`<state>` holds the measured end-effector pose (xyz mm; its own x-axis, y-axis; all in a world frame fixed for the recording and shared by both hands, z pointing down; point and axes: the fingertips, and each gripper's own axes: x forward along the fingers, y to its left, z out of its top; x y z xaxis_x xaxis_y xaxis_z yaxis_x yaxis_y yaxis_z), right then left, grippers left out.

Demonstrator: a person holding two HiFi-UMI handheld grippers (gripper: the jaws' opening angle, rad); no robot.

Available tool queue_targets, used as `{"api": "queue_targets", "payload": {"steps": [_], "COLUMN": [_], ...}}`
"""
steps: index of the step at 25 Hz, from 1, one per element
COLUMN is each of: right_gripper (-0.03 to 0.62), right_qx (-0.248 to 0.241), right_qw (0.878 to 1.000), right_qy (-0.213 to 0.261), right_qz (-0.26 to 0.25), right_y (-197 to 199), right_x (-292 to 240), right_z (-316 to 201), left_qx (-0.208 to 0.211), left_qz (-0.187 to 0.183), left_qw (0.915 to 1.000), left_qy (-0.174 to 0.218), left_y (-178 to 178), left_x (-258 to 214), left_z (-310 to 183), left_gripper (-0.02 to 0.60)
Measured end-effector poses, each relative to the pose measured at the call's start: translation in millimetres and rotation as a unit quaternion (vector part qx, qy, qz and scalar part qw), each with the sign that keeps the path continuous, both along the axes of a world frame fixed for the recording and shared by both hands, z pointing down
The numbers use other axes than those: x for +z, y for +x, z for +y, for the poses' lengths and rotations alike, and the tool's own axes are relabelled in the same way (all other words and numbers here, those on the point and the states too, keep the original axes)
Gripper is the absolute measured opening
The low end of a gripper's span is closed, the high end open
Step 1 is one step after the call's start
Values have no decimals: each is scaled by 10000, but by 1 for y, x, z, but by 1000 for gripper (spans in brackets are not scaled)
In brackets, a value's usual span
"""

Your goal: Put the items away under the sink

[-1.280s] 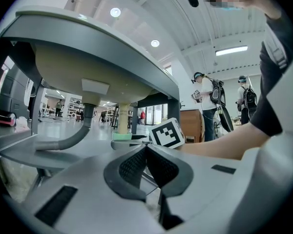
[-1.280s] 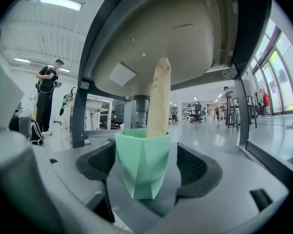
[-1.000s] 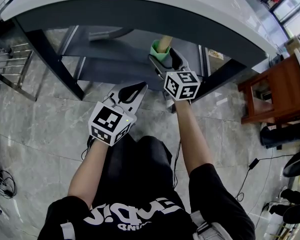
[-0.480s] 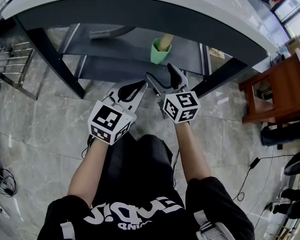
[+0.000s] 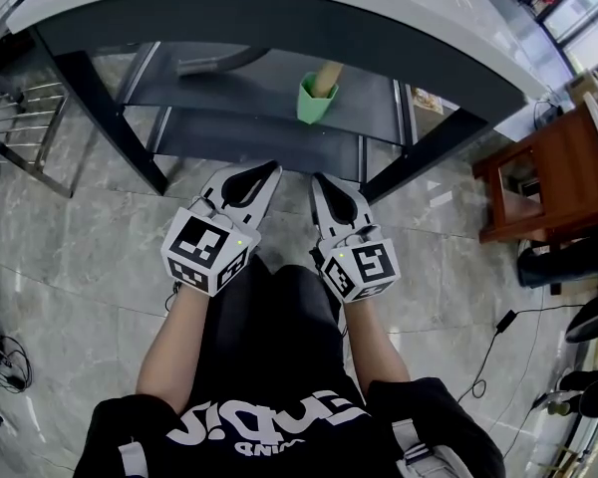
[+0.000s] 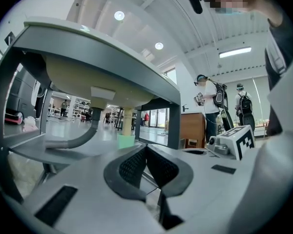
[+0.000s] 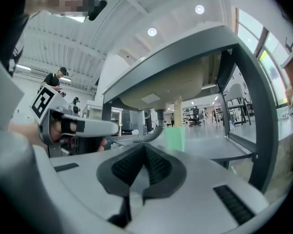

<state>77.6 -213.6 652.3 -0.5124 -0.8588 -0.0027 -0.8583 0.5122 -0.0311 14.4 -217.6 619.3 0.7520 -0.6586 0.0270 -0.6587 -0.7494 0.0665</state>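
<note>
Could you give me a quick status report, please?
Left gripper shut, empty. Right gripper shut, empty. Green cup upright on shelf. Nothing between grippers and cup.

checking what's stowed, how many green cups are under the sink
1: a light green plastic cup stands on the upper dark grey shelf, right of the grey drain hose. The white countertop may hide others.

Person: black short-sleeve T-shirt (image 5: 234, 406) w/ white print (image 5: 251, 428) across chest; black legwear (image 5: 279, 312).
Left gripper (image 5: 267, 170), right gripper (image 5: 321, 181): tapered white/pale-grey shells, black surround at jaw opening.
Each carries cube w/ black-on-white square markers: left cube (image 5: 207, 252), right cube (image 5: 362, 270).
Green LED (image 5: 240, 244) on left cube.
Pads (image 6: 132, 165) black, ribbed.
Black slot insets (image 7: 233, 204) in shell top.
</note>
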Motion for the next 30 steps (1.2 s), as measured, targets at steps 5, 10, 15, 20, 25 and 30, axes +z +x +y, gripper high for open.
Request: {"api": "queue_targets", "payload": {"steps": [5, 10, 15, 20, 25, 30], "right_gripper": [18, 18, 18, 18, 18, 18], "right_qx": [-281, -323, -303, -184, -367, -452], "right_qw": [9995, 9994, 9989, 9957, 9934, 9922], "right_qy": [125, 75, -293, -788, -1027, -1115], "right_qz": [35, -87, -216, -442, -359, -329], "right_y": [-14, -14, -12, -5, -19, -36], "right_x": [-22, -50, -118, -217, -317, -421], "right_z": [-2, -2, 21, 42, 52, 58], "left_qx": [-74, -106, -195, -49, 62, 196], "left_qz": [132, 451, 424, 244, -35, -160], "left_qw": [9999, 9987, 9980, 9960, 9955, 9949], "left_qy": [-17, -222, -424, -853, -944, -973], "left_y": [-8, -8, -14, -23, -23, -30], "left_x": [-7, -30, -104, -201, -303, -405], "left_z": [-4, -7, 12, 30, 35, 43], "left_gripper": [20, 20, 20, 20, 20, 20]}}
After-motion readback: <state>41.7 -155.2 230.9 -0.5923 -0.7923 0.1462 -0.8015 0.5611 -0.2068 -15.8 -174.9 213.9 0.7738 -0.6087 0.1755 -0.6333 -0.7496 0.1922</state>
